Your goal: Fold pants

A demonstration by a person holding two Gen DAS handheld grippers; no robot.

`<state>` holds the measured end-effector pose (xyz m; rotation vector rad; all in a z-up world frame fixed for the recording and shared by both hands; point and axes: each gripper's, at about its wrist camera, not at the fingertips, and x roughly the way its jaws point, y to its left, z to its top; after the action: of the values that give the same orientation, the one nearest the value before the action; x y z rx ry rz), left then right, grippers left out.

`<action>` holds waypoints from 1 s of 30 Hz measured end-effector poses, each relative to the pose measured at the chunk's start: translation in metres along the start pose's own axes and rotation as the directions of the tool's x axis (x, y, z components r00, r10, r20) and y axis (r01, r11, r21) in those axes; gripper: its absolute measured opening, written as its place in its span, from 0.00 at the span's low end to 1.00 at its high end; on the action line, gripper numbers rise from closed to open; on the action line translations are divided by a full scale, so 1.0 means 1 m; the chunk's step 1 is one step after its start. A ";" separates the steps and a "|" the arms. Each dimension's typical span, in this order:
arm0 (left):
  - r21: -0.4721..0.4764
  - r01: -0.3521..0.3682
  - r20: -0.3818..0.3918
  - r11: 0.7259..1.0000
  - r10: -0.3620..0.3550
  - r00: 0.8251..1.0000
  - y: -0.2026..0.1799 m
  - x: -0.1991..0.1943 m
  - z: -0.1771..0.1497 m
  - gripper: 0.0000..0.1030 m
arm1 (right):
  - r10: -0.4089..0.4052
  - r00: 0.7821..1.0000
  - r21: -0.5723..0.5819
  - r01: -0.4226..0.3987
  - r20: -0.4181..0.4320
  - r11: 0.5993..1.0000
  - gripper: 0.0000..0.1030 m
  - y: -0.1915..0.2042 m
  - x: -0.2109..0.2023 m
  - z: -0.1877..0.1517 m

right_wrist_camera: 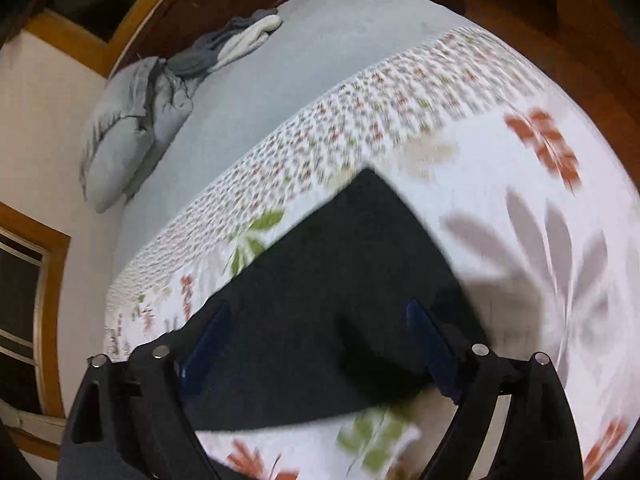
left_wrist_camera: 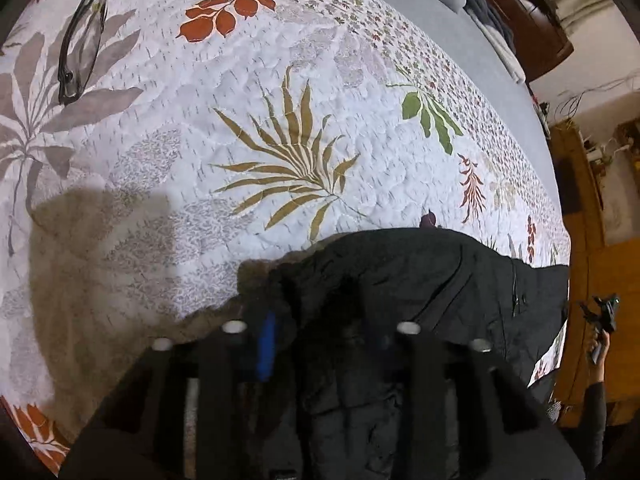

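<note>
Black pants lie on a leaf-patterned quilt. In the left wrist view my left gripper is low over the bunched dark cloth, which fills the space between its fingers; one blue pad shows, the other is hidden by cloth. In the right wrist view the pants lie flat with a corner pointing away. My right gripper hovers above them with its blue pads wide apart and nothing held. The right gripper also shows small at the edge of the left wrist view.
Black eyeglasses lie on the quilt at the far left. A grey sheet covers the bed beyond the quilt, with pillows and bundled cloths. Wooden furniture stands beside the bed.
</note>
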<state>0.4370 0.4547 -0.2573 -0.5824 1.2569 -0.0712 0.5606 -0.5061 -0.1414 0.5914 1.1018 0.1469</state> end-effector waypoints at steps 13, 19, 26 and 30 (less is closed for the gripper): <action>-0.051 -0.045 0.043 0.998 0.047 0.998 0.001 0.009 -0.001 0.20 | -0.049 0.989 -0.089 0.037 -0.137 0.995 0.89 -0.021 0.095 0.062; -0.053 -0.062 0.046 0.997 0.064 0.997 0.000 0.010 -0.001 0.20 | -0.023 0.985 -0.128 0.001 -0.173 0.992 0.87 -0.011 0.113 0.060; -0.050 -0.150 0.076 0.987 0.154 0.985 -0.013 0.005 -0.001 0.15 | -0.056 0.991 -0.193 0.031 -0.122 0.981 0.09 0.010 0.092 0.049; -0.063 -0.156 0.109 0.986 0.162 0.981 -0.023 -0.011 -0.001 0.13 | -0.054 0.998 -0.179 0.046 -0.039 0.983 0.08 0.016 0.055 0.046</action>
<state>0.4388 0.4390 -0.2371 -0.5234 1.1927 0.1290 0.6289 -0.4883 -0.1618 0.4013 1.1311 0.2132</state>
